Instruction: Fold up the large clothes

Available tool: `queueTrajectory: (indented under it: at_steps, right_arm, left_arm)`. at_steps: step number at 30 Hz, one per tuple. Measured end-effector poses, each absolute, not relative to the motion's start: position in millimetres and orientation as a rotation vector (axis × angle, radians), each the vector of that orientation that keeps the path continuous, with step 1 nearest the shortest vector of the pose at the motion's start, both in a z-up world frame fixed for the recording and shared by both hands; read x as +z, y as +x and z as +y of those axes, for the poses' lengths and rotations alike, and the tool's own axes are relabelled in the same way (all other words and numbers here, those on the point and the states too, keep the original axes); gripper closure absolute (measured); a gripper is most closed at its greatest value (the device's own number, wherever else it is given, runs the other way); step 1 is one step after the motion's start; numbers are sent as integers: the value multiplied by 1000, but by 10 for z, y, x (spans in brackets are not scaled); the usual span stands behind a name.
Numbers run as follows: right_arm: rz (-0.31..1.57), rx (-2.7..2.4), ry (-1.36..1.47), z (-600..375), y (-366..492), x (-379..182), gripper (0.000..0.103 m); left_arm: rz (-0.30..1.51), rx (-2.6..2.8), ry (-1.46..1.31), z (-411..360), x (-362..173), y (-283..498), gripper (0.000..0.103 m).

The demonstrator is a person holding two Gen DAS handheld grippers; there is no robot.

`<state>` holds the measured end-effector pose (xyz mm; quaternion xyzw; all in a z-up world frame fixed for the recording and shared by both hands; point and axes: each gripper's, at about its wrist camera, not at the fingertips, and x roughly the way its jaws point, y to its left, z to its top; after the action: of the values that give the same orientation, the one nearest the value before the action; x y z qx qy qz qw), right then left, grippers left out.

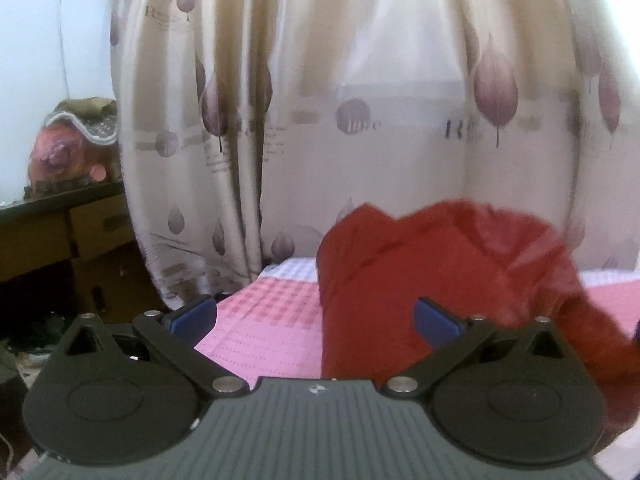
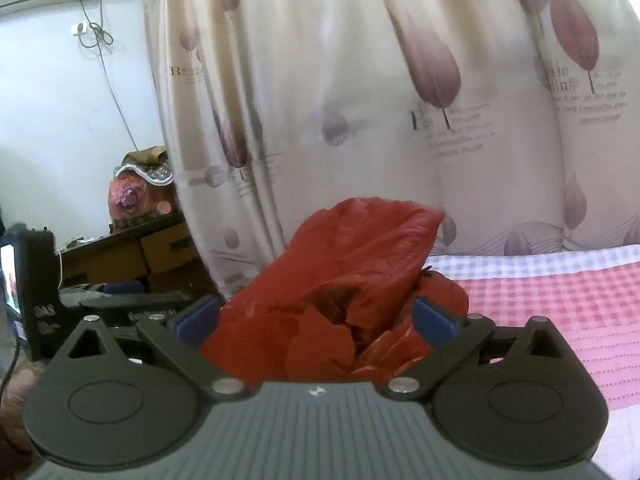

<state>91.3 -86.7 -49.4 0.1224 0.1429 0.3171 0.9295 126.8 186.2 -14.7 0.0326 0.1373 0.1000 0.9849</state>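
The red garment [image 2: 352, 280] lies bunched on the pink checked bedspread [image 2: 560, 300], filling the gap between the spread jaws of the right gripper [image 2: 318, 318], so pad contact is hard to judge. The left gripper [image 1: 316, 316] is released and empty, the blurred cloth running off frame beside it.

Backlit leaf-print curtain [image 1: 360, 100], white wall [image 2: 48, 100], dark wooden desk [image 1: 60, 216] at left.
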Motion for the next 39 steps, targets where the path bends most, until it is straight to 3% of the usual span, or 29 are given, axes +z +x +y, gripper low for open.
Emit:
queueTrajectory:
  at_steps: [14, 39]
  right_arm:
    - [212, 508, 154, -808, 670, -398, 0]
    - [266, 507, 103, -701, 668, -457, 0]
  left_arm:
    - [214, 148, 63, 1632, 140, 959, 0]
    - [248, 120, 52, 1586, 38, 945, 0]
